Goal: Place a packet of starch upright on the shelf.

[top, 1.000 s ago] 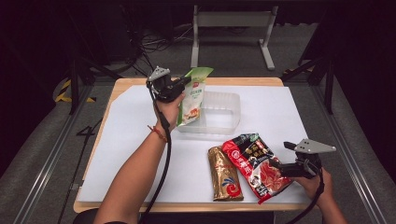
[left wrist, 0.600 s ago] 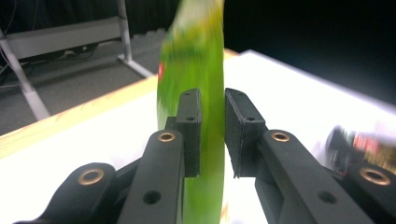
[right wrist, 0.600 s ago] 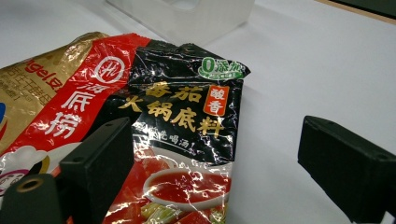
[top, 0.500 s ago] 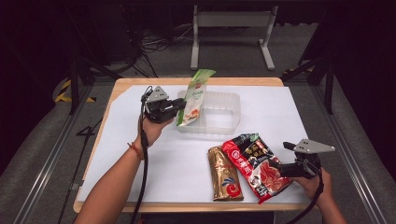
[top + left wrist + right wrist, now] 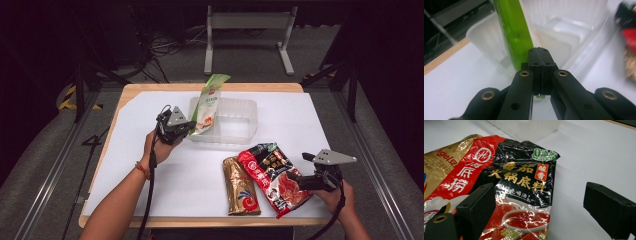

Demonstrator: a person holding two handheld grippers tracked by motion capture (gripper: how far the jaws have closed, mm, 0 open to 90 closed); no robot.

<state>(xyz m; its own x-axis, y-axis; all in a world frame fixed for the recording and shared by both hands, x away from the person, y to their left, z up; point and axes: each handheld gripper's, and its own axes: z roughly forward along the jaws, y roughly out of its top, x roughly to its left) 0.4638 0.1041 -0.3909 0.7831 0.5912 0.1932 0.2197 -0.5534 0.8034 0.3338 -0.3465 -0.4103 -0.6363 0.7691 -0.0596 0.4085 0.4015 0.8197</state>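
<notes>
A green and white pouch [image 5: 207, 107] [image 5: 514, 32] stands tilted at the left end of a clear plastic bin [image 5: 245, 136] [image 5: 481, 42]. My left gripper [image 5: 190, 128] [image 5: 538, 53] sits just outside the bin's left wall. Its jaws have just been closing and are now shut on the pouch's lower edge, with a green sliver showing between them. My right gripper [image 5: 296, 180] [image 5: 542, 205] rests open at the table's front right. One jaw is over a red and black soup-base pouch [image 5: 272, 175] [image 5: 524, 182], the other over bare paper.
A gold pouch [image 5: 241, 187] [image 5: 439, 167] lies beside the red one, partly under it. White paper [image 5: 150, 200] covers the wooden table. Dark floor, cables and a metal stand [image 5: 247, 30] lie beyond the far edge.
My left hand has come down and toward the table's left, bringing the green pouch lower at the bin's left end. The right gripper has stayed put.
</notes>
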